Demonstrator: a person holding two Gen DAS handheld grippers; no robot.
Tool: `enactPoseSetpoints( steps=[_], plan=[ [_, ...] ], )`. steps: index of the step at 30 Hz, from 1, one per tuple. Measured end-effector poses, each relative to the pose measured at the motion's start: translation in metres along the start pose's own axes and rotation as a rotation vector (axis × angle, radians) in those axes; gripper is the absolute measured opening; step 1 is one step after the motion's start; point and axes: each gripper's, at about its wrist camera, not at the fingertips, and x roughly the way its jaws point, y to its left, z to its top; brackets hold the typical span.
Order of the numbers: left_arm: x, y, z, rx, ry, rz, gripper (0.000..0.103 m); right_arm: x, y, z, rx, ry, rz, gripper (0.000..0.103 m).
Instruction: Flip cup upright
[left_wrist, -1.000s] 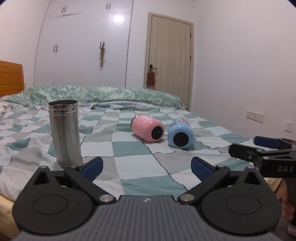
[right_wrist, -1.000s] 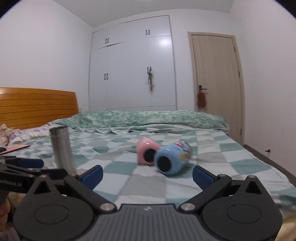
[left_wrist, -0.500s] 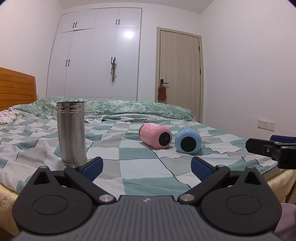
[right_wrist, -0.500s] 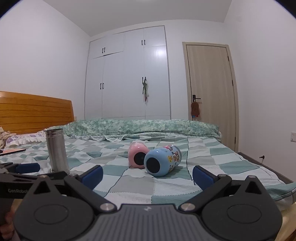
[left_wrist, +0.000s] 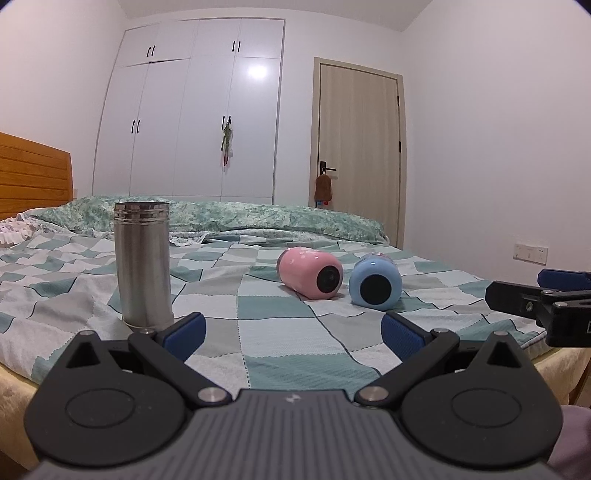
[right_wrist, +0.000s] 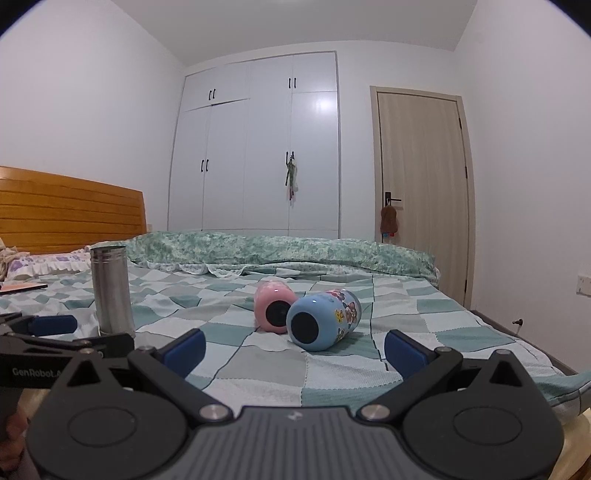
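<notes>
1. My left tongs hold nothing; the two blue pads stand wide apart, low over the near edge of the bed.
2. My right tongs are likewise spread wide and empty, pointing across the checked quilt.
3. In the left view, the right tongs show at about 3 o'clock, off the bed's edge; in the right view, the left tongs sit at about 9 o'clock.
4. The pink cup lies on its side near the middle of the quilt, at about 1 o'clock from my left tongs. Its long axis runs roughly level, with the dark round base turned toward me and slightly right, the mouth end pointing away toward the wardrobe.
5. The blue cup also lies on its side just right of the pink one, base facing me, long axis running away from the camera. From the right view its flowered side shows, and it overlaps the pink cup, which sits just behind at 11 o'clock; I cannot tell whether they touch.
6. The steel flask stands upright at about 10 o'clock, open rim up, well apart from both cups.
</notes>
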Motion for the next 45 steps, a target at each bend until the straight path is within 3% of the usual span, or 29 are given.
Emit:
enactPoseSetpoints(
  steps=[45],
  plan=[
    [-0.0022, -0.0007, 0.0003, 0.003, -0.013, -0.001, 0.103, -0.0008, 0.0031, -0.0009, -0.017, -0.003, -0.006, 0.103]
  ],
)
